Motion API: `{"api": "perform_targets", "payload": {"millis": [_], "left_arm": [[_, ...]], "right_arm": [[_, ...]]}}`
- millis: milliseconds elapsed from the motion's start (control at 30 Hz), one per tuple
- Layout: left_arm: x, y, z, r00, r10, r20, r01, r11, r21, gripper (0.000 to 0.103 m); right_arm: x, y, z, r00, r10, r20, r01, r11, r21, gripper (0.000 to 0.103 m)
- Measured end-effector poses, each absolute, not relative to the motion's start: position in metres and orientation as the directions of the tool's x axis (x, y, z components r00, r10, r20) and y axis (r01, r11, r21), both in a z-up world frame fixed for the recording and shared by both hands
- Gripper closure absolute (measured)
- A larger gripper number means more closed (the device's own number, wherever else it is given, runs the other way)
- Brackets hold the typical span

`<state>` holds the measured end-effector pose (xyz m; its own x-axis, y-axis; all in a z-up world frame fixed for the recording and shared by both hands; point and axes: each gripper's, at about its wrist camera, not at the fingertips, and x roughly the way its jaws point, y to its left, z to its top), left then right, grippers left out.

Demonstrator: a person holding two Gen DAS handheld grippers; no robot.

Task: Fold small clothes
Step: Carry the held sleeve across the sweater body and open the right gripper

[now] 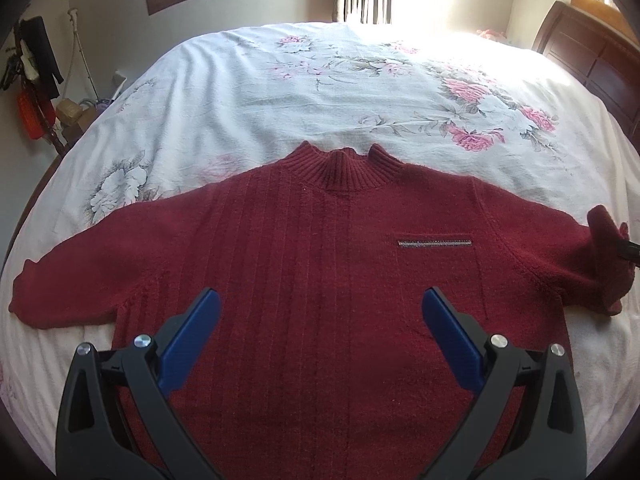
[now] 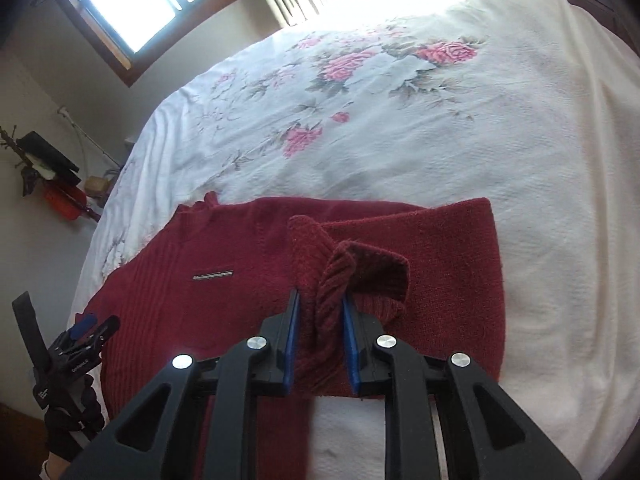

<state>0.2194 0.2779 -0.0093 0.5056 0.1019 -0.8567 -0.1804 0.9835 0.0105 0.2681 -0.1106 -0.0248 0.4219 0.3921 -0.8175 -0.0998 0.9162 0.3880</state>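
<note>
A dark red knit sweater [image 1: 320, 264] lies face up on the bed, collar away from me, a small zipper [image 1: 435, 243] on its chest. My left gripper [image 1: 320, 308] hovers open over the sweater's lower middle, nothing between its blue pads. The left sleeve [image 1: 60, 288] lies flat, stretched out. My right gripper [image 2: 321, 300] is shut on the ribbed cuff [image 2: 332, 276] of the right sleeve, lifted and folded partway inward over the sleeve. That bunched cuff [image 1: 608, 240] shows at the right edge of the left wrist view. The left gripper [image 2: 86, 330] appears low left in the right wrist view.
The bed carries a white cover [image 1: 320, 92] with pink flower prints. A dark wooden headboard [image 1: 592, 60] stands at the right. Boxes and hanging items [image 1: 44, 112] crowd the floor at the left wall, under a window [image 2: 132, 4]. A gloved hand [image 2: 64, 436] holds the left gripper.
</note>
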Motion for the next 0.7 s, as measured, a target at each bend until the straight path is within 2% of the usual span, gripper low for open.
{"api": "perform_targets", "payload": {"millis": [200, 300, 367, 433, 500, 567, 700], "left_arm": [[0.22, 0.269, -0.014, 0.496, 0.078, -0.865, -0.155, 0.988, 0.001, 0.003], [0.222, 0.263, -0.017, 0.491, 0.07, -0.869, -0.145, 0.989, -0.002, 0.003], [0.222, 0.259, -0.019, 0.486, 0.057, -0.872, -0.137, 0.99, -0.012, 0.003], [0.222, 0.252, -0.021, 0.484, 0.041, -0.874, -0.126, 0.992, -0.023, 0.003], [0.224, 0.242, -0.024, 0.479, 0.005, -0.878, -0.111, 0.992, -0.055, 0.003], [0.226, 0.227, -0.027, 0.471, -0.051, -0.881, -0.09, 0.99, -0.105, 0.003], [0.239, 0.189, -0.041, 0.411, -0.17, -0.895, -0.04, 0.978, -0.204, 0.003]], "right_arm": [[0.277, -0.062, -0.061, 0.352, 0.407, -0.843, -0.125, 0.913, 0.389, 0.083], [0.276, -0.052, -0.068, 0.32, 0.44, -0.839, -0.15, 0.898, 0.413, 0.076], [0.27, -0.052, -0.065, 0.283, 0.52, -0.806, -0.172, 0.854, 0.491, 0.072], [0.256, -0.058, -0.053, 0.264, 0.627, -0.733, -0.22, 0.779, 0.588, 0.07], [0.24, -0.071, -0.037, 0.286, 0.671, -0.684, -0.248, 0.742, 0.623, 0.069], [0.229, -0.09, -0.028, 0.331, 0.637, -0.696, -0.223, 0.77, 0.598, 0.064], [0.214, -0.127, -0.031, 0.376, 0.55, -0.746, -0.149, 0.83, 0.537, 0.063]]}}
